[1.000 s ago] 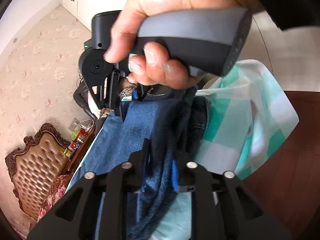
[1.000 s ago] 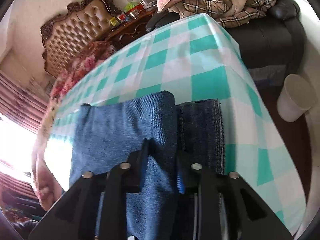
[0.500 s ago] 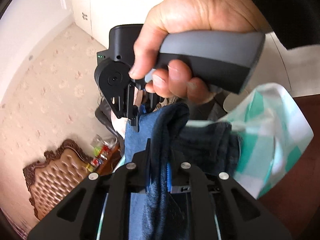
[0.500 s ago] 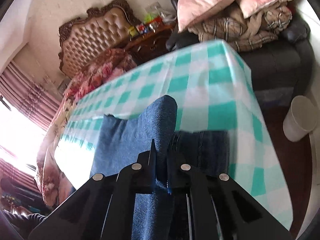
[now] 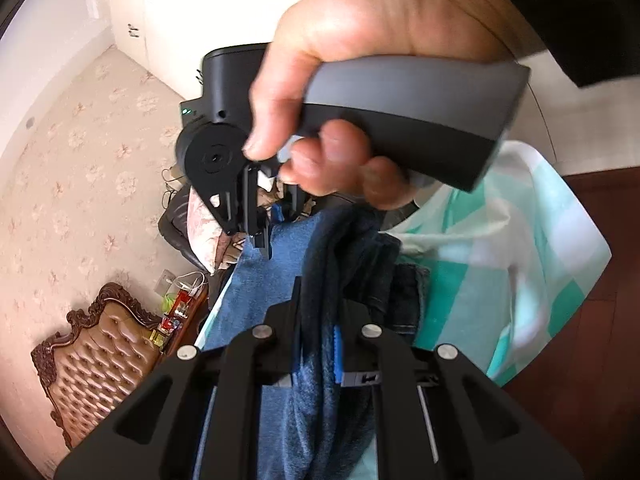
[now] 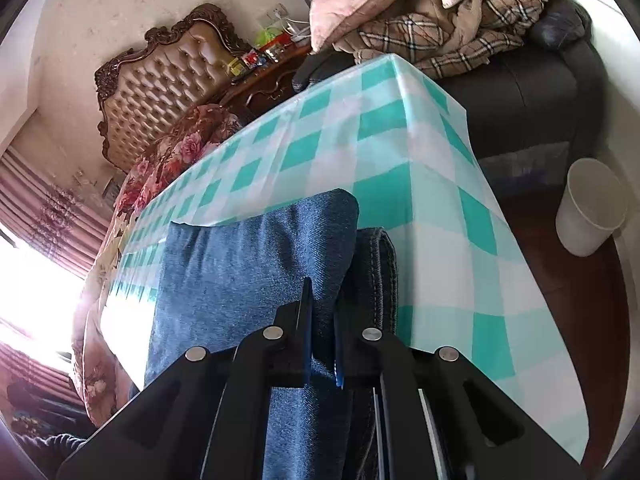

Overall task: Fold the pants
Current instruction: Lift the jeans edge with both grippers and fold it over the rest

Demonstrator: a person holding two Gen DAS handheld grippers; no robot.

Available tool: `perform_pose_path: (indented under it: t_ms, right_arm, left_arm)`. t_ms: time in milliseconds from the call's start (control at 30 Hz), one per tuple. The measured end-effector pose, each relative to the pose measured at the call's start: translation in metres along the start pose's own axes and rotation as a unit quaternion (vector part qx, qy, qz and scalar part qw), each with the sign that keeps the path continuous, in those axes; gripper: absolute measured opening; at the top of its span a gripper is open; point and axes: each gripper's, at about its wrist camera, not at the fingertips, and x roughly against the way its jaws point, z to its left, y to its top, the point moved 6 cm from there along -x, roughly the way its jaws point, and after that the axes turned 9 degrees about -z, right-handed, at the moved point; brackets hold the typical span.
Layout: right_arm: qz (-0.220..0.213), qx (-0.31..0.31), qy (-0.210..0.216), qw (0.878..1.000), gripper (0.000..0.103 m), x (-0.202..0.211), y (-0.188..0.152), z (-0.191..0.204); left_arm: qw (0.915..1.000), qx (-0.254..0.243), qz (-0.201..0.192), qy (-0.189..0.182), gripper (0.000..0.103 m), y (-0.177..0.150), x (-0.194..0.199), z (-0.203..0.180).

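Note:
The blue denim pants [image 6: 248,280] lie folded on the green-and-white checked tablecloth [image 6: 420,216], with a raised fold held up near the table's right edge. My right gripper [image 6: 322,344] is shut on that fold of denim. My left gripper [image 5: 316,332] is shut on the same pants [image 5: 320,408], the cloth bunched between its fingers. In the left wrist view the right gripper's body [image 5: 248,184] and the hand holding it fill the upper middle, close above the pants.
A dark sofa [image 6: 532,84] piled with pillows and plaid blankets stands behind the table. A white bin [image 6: 592,208] sits on the wooden floor at right. A tufted brown headboard [image 6: 168,80] and a floral bedspread [image 6: 160,160] are at left.
Both grippers closed tighter on the denim and lifted the fold up from the table. The right gripper and hand moved closer to the left wrist camera.

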Motion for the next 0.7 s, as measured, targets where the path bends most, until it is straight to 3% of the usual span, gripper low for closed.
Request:
perform_pose_path:
  t_ms: [100, 200, 433, 533, 700]
  right_arm:
    - [0.012, -0.003, -0.012, 1.000, 0.012, -0.006, -0.003, -0.006]
    - [0.018, -0.007, -0.021, 1.000, 0.023, -0.009, -0.004, -0.011]
    - [0.006, 0.000, -0.031, 1.000, 0.028, -0.008, 0.013, -0.011]
    - [0.006, 0.009, -0.042, 0.999, 0.027, -0.015, 0.019, -0.011]
    - [-0.008, 0.020, -0.082, 0.996, 0.027, -0.025, 0.018, -0.017]
  left_arm:
    - [0.9999, -0.011, 0.003, -0.003, 0.011, -0.005, -0.001, -0.010]
    - [0.9993, -0.035, 0.008, -0.008, 0.012, -0.009, -0.001, -0.032]
    - [0.9986, -0.051, -0.010, 0.014, 0.022, -0.010, 0.001, -0.035]
    - [0.9982, -0.058, -0.009, 0.009, 0.015, -0.014, 0.000, -0.041]
    - [0.9987, -0.049, -0.008, -0.006, 0.015, -0.013, 0.004, -0.034]
